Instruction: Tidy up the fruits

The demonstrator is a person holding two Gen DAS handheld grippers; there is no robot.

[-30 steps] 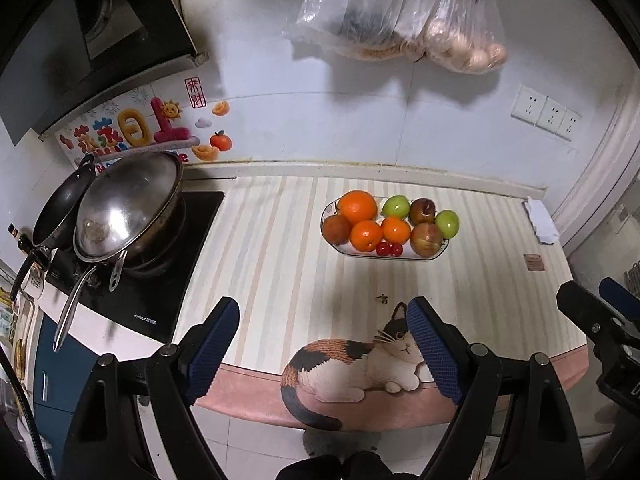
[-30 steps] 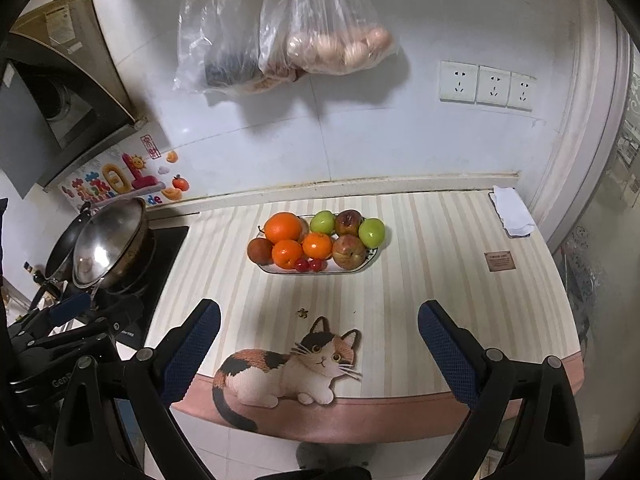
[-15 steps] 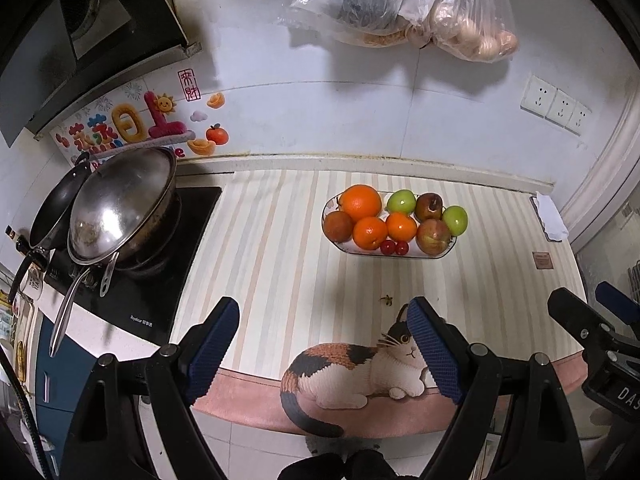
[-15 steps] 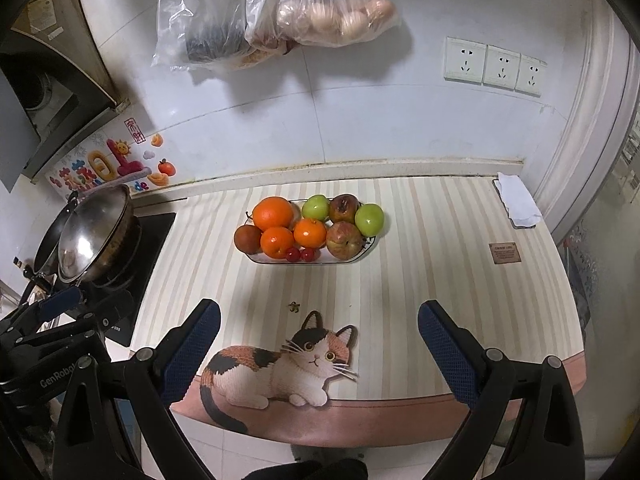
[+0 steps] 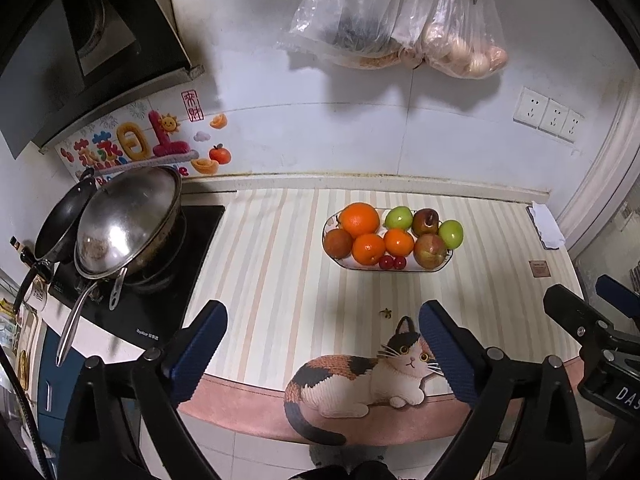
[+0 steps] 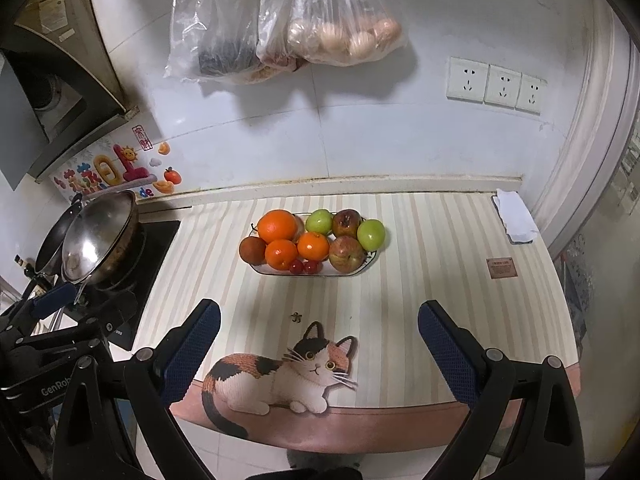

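Stretching across both views: striped surface (image 5: 280, 264) (image 6: 440, 248) with a cat-print mat edge (image 5: 360, 376) (image 6: 280, 376) along its near side. Sitting at far left on the black cooktop (image 5: 160, 300): steel wok (image 5: 128, 224) (image 6: 98, 236) with a dark pan (image 5: 60, 220) behind it. Hanging on the wall above: clear plastic bags (image 5: 400, 20) (image 6: 288, 24). Resting near the back middle of the surface: oval fruit dish (image 5: 448, 261) (image 6: 370, 259), heaped with fruit, well apart from both tools. Lying inside it: large orange (image 5: 359, 219) (image 6: 276, 225) at back left, two smaller oranges (image 5: 368, 249) (image 6: 281, 254) in front, reddish apple (image 5: 430, 251) (image 6: 346, 253) at front right, two green apples (image 5: 399, 217) (image 6: 371, 234), dark brownish fruit (image 5: 337, 242) (image 6: 252, 250) at the left end, two cherry-like red fruits (image 5: 392, 262) (image 6: 304, 267) at the front rim. Hovering over the near edge: left hand-held gripper (image 5: 322, 354), fingers spread wide, holding nothing. Hovering beside it: right hand-held gripper (image 6: 318, 354), likewise spread wide, holding nothing. Lying at far right: folded white cloth (image 5: 546, 226) (image 6: 516, 216).
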